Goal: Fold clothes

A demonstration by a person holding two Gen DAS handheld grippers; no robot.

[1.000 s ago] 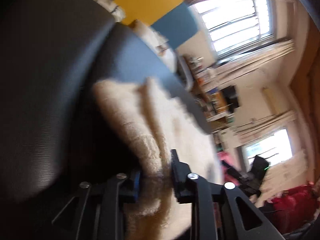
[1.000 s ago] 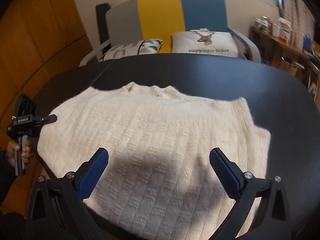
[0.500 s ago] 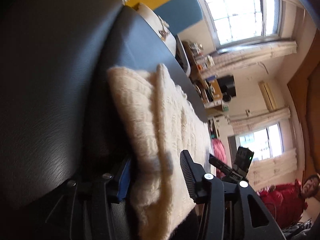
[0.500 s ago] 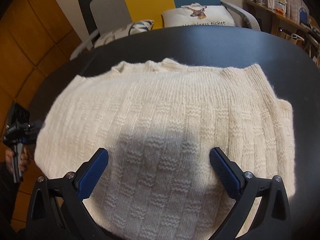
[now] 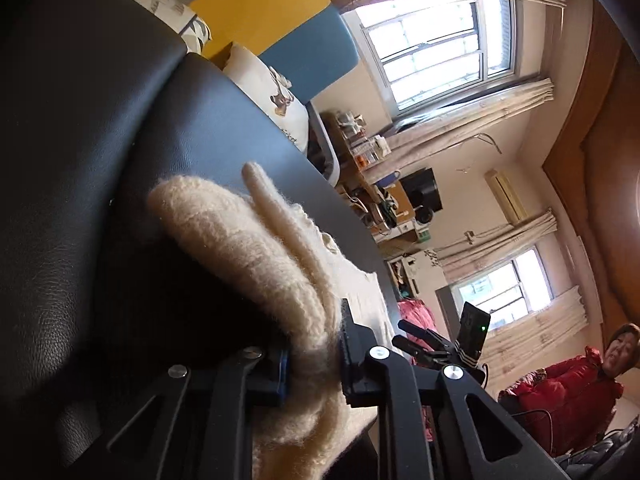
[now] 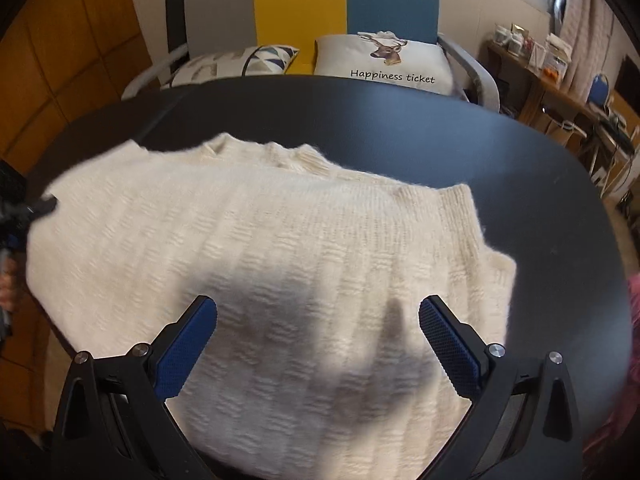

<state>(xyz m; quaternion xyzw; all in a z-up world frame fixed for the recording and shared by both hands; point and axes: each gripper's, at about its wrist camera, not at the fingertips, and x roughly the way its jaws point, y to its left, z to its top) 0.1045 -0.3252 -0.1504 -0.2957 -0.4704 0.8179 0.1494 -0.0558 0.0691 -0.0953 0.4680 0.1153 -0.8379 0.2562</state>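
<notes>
A cream knit sweater [image 6: 260, 240] lies folded on the black table [image 6: 400, 132]. In the left wrist view its thick folded edge [image 5: 248, 256] runs between the jaws of my left gripper [image 5: 314, 344], which are closing and pinch the fabric, lifting the edge slightly off the table [image 5: 60, 160]. My right gripper [image 6: 316, 316] hovers open above the near half of the sweater, its blue pads wide apart with nothing between them. The left gripper [image 6: 16, 216] shows at the sweater's left edge in the right wrist view.
Behind the table stands a grey, yellow and blue armchair [image 6: 300, 0] with two cushions. A cluttered shelf [image 6: 560, 80] is at the far right. A person in a red jacket [image 5: 568, 392] sits beyond the table.
My left gripper spread wider around the sweater's edge, then closed on it and rose a little. The right gripper stayed open over the sweater and tilted slightly.
</notes>
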